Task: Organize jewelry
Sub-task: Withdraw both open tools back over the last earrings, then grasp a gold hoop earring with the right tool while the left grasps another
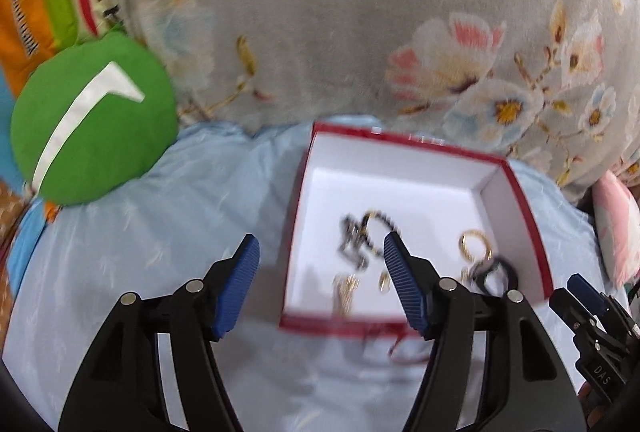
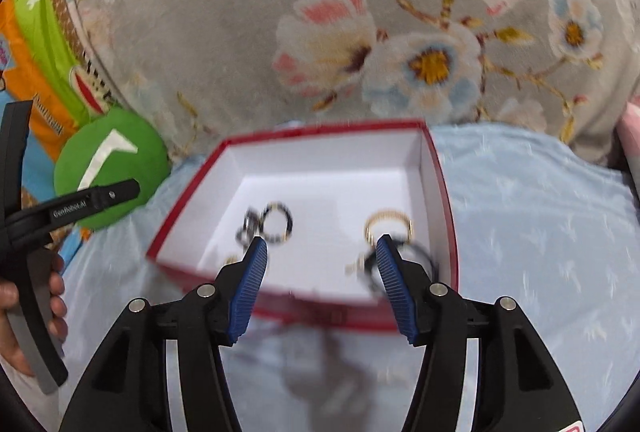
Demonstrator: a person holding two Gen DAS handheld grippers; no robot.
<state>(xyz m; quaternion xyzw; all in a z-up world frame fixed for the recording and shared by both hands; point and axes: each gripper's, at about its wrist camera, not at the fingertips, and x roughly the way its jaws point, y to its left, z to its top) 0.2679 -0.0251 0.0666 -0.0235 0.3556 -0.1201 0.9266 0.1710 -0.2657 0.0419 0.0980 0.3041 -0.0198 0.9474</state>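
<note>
A red box with a white inside (image 1: 516, 188) (image 2: 444, 200) lies open on a light blue sheet. It holds a black beaded chain (image 1: 356, 236) (image 2: 276, 222), a gold bangle (image 1: 474, 244) (image 2: 388, 224), a black ring-shaped piece (image 1: 496, 270) (image 2: 420, 256) and small gold pieces (image 1: 346, 288). My left gripper (image 1: 320, 264) is open and empty, just in front of the box's near left corner. My right gripper (image 2: 320, 264) is open and empty over the box's near wall. Both views are blurred.
A green round cushion (image 1: 96, 120) (image 2: 116, 160) lies left of the box. A grey floral blanket (image 1: 340, 12) (image 2: 360, 32) rises behind it. A pink item (image 1: 620, 224) sits at the right. A red string (image 1: 400, 344) trails below the box's front.
</note>
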